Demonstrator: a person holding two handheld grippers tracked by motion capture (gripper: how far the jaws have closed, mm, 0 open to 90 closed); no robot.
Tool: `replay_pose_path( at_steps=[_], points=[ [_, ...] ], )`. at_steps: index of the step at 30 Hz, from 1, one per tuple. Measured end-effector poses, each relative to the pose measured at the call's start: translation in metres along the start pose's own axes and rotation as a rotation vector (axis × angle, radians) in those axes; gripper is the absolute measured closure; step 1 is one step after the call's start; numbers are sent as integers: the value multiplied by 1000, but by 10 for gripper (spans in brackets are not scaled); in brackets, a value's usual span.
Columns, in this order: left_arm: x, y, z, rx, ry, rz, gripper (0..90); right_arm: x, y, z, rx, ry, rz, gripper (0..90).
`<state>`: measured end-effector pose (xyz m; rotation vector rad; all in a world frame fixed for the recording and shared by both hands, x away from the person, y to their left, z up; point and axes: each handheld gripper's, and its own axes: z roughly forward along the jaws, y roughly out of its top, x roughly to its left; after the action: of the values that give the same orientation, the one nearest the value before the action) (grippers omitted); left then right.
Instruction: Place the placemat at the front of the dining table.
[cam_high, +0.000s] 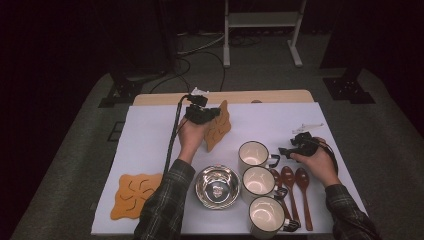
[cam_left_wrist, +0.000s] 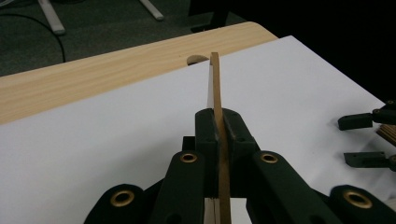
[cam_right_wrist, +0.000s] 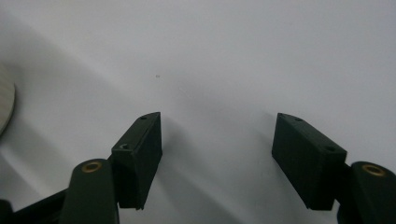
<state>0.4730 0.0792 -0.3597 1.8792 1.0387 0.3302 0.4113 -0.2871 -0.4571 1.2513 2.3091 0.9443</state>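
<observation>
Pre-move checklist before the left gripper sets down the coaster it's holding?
1. Left gripper shut on the held coaster: ok.
2. Coaster on edge between the fingers, not slipping: cannot tell.
3. Bare white sheet around the coaster for a drop spot: ok.
4. Right gripper open, holding nothing: ok.
5. Right gripper apart from the cups and spoons: ok.
6. Second coaster flat at the near left: ok.

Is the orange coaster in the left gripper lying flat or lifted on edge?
Lifted on edge. The left gripper is shut on the coaster, which stands edge-on between its jaws above the white sheet.
</observation>
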Motion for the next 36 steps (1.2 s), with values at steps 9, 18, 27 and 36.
replay_pose_path(
  at_steps=[9, 18, 27, 36],
  points=[
    [3, 0, 7, -12, 5, -15, 864, 0, 0, 0, -1, 0, 0, 313],
    [5, 0, 10, -19, 26, -11, 832, 0, 0, 0, -1, 1, 0, 313],
    [9, 1, 8, -12, 42, -18, 793, 0, 0, 0, -1, 0, 0, 313],
    [10, 1, 7, 9, 64, 7, 718, 0, 0, 0, -1, 1, 0, 313]
  ],
)
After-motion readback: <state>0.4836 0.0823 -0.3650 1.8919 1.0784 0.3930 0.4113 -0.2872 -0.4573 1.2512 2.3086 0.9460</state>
